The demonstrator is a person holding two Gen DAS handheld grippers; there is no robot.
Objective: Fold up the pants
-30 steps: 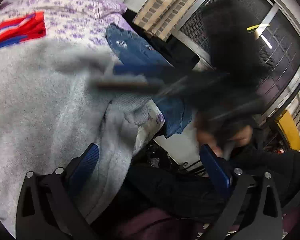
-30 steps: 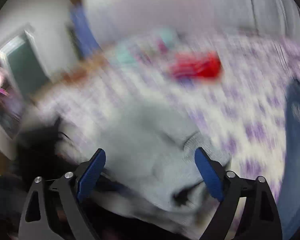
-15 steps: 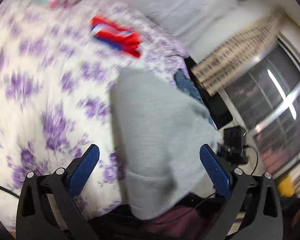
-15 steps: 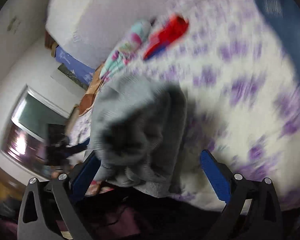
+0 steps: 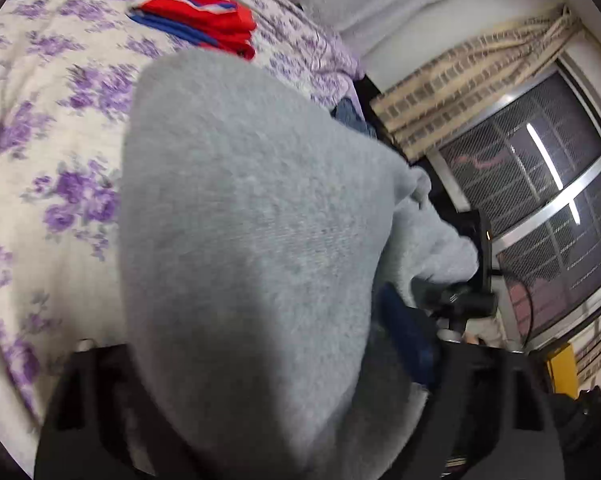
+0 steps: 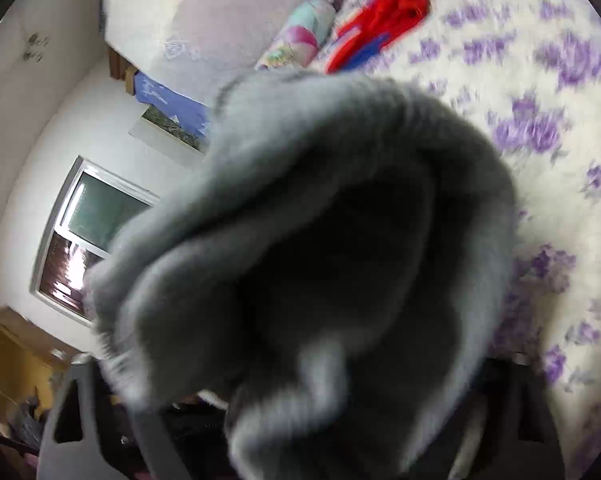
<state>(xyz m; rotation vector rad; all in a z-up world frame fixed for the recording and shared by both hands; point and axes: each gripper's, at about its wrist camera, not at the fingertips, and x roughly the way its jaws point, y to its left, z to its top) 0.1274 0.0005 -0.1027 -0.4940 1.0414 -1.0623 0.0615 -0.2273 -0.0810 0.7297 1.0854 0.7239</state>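
Observation:
The grey fleece pants (image 5: 252, 220) lie on the flowered bed sheet (image 5: 60, 140) and fill the middle of both views. My left gripper (image 5: 276, 340) has the grey cloth between its jaws, which are closing. Its right blue pad (image 5: 404, 336) shows beside the cloth edge; the left pad is covered. In the right wrist view a bunched, hollow end of the pants (image 6: 340, 260) bulges over my right gripper (image 6: 300, 368). Its jaws are closing too, the cloth hides both pads, and only the dark finger frames show, still wide apart.
A folded red garment (image 5: 196, 20) with blue and white stripes lies further up the bed, also the red garment (image 6: 380, 24) beside a colourful roll (image 6: 296, 40). Blue jeans (image 5: 352, 116) lie at the bed's edge. A barred window (image 5: 540, 200) and curtain stand beyond.
Both grippers have dropped closer to the grey pants, whose cloth now fills the space between the jaws. The left blue pad has moved inward. The views have rolled.

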